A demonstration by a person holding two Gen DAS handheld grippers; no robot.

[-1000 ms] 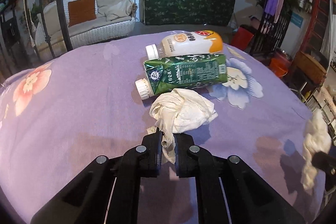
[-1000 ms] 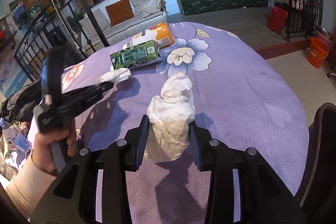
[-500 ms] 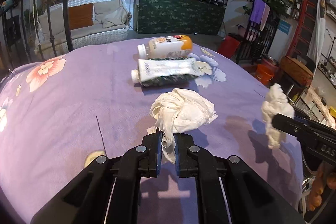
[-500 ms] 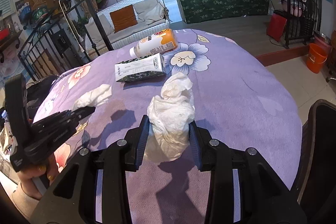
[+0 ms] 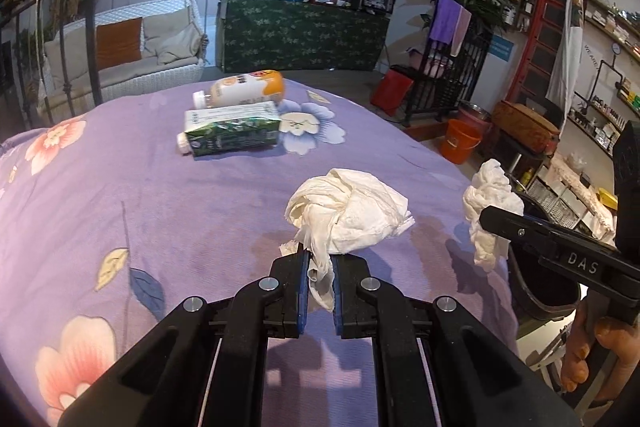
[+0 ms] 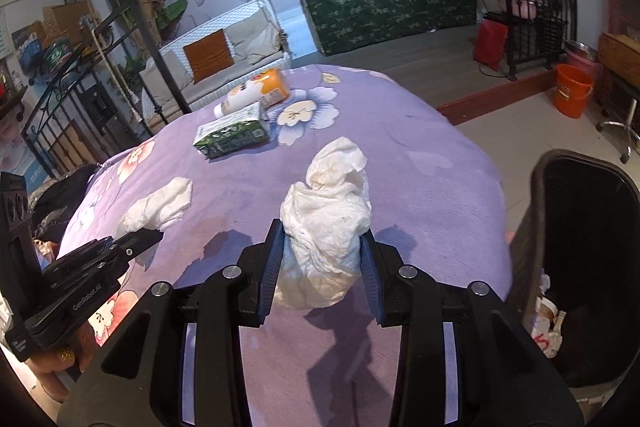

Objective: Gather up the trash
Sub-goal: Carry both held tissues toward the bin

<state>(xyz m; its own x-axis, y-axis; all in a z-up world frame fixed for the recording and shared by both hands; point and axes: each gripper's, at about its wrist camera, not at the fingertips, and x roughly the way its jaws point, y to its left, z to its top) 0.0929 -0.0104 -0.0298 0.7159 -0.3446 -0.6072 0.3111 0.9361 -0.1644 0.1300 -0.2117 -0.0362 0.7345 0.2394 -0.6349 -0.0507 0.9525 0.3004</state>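
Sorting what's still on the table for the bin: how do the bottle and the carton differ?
The bottle is round and cream with an orange end; the carton is boxy, green with a pale top face. The bottle lies farther back; the carton lies nearer the tools, right beside it. Both lie on their sides on the purple cloth, white caps pointing left in the left wrist view, untouched.

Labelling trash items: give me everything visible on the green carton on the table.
The green carton is a box-shaped drink pack lying on its side on the purple flowered tablecloth. It looks like printed card: dark green with pale leaf patterns and a whiter top face, with a white screw cap at its left end. It seems undented. An orange and white bottle lies right behind it, apparently touching. Neither gripper touches it.
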